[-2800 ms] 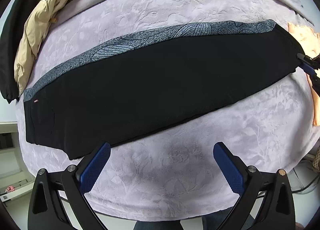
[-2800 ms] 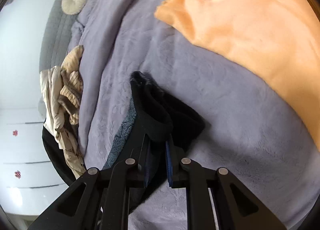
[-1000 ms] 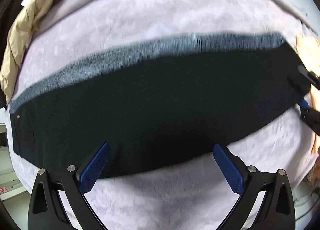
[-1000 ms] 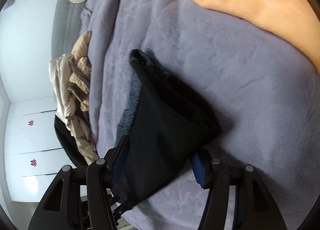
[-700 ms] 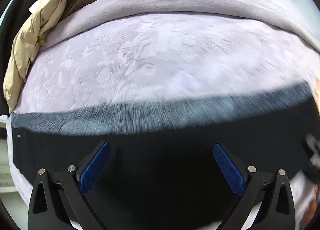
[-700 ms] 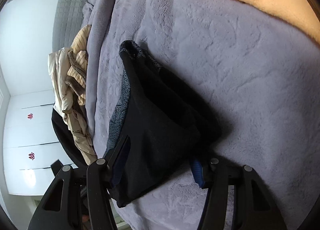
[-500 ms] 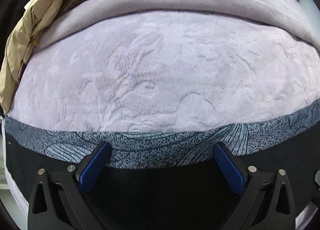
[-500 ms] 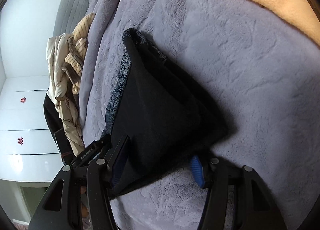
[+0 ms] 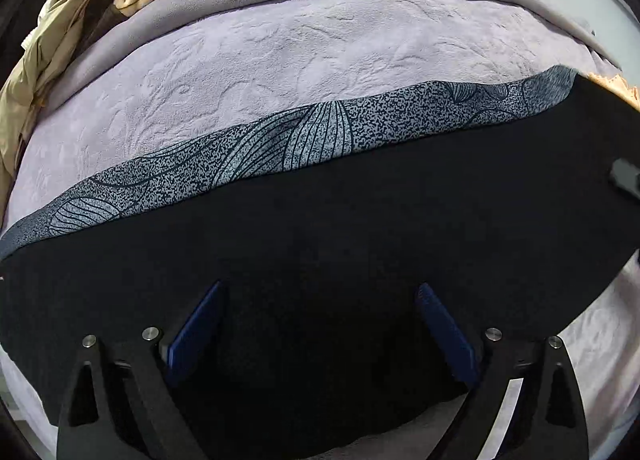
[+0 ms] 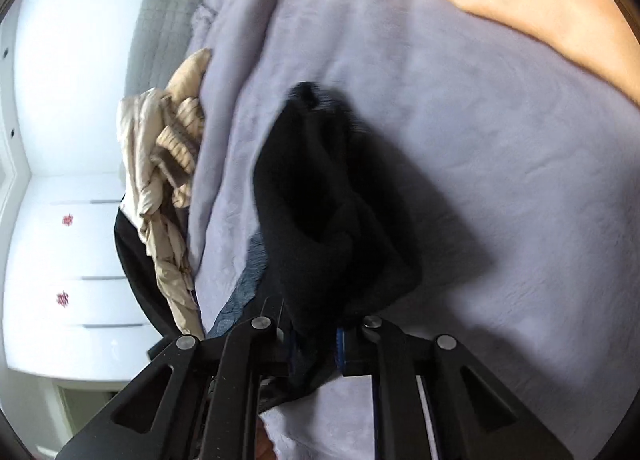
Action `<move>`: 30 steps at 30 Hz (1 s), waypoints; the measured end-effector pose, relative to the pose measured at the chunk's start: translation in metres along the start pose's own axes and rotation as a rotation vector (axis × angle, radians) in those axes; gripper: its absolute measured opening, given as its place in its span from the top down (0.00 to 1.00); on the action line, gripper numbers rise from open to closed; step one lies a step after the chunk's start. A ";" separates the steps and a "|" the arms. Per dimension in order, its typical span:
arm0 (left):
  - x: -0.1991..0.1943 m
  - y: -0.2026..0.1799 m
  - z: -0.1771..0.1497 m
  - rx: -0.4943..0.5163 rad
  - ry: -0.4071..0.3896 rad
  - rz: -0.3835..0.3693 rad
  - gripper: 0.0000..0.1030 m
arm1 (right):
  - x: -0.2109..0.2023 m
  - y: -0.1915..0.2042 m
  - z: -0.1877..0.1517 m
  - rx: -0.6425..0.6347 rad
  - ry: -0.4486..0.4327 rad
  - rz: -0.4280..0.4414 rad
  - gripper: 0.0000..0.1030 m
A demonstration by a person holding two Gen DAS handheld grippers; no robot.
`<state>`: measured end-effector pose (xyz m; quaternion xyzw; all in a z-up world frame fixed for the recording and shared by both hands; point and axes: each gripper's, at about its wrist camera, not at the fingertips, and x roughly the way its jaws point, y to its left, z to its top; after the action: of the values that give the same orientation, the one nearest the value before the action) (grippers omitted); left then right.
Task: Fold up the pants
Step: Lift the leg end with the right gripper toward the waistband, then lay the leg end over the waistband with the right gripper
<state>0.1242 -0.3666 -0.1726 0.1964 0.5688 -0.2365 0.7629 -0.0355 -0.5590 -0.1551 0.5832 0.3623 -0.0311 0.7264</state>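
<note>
- Black pants (image 9: 320, 228) lie across the frame's middle on the lilac blanket (image 9: 280, 60).
- Your left gripper (image 9: 320, 324), just narrowing, stands wide over them.
- Your right gripper (image 10: 316, 344) has just clamped their bunched end, lower centre.

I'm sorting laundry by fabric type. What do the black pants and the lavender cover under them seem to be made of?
The pants look like a matte, soft knit, perhaps cotton jersey: no sheen, draping limply, with a grey speckled leaf-print band along one edge. The lavender cover looks like plush fleece or velvety microfibre: short fuzzy pile with an embossed pattern. Neither fibre can be confirmed by sight.
</note>
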 end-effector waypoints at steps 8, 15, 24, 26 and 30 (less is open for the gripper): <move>-0.046 0.030 -0.010 -0.049 0.011 -0.125 0.06 | -0.002 0.119 -0.026 -0.348 -0.010 -0.066 0.86; -0.092 0.155 -0.053 -0.166 -0.024 -0.086 0.06 | 0.058 0.220 -0.104 -0.665 0.099 -0.187 0.86; -0.090 0.318 -0.106 -0.324 0.056 0.058 0.06 | 0.245 0.244 -0.248 -0.985 0.273 -0.584 0.75; -0.090 0.331 -0.109 -0.320 0.064 0.067 0.06 | 0.254 0.253 -0.270 -1.068 0.242 -0.682 0.64; -0.101 0.345 -0.112 -0.330 0.046 0.016 0.06 | 0.215 0.268 -0.278 -1.053 0.261 -0.556 0.43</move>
<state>0.2147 -0.0090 -0.0959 0.0782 0.6158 -0.1293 0.7732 0.1117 -0.1508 -0.0712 0.0281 0.5537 0.0352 0.8315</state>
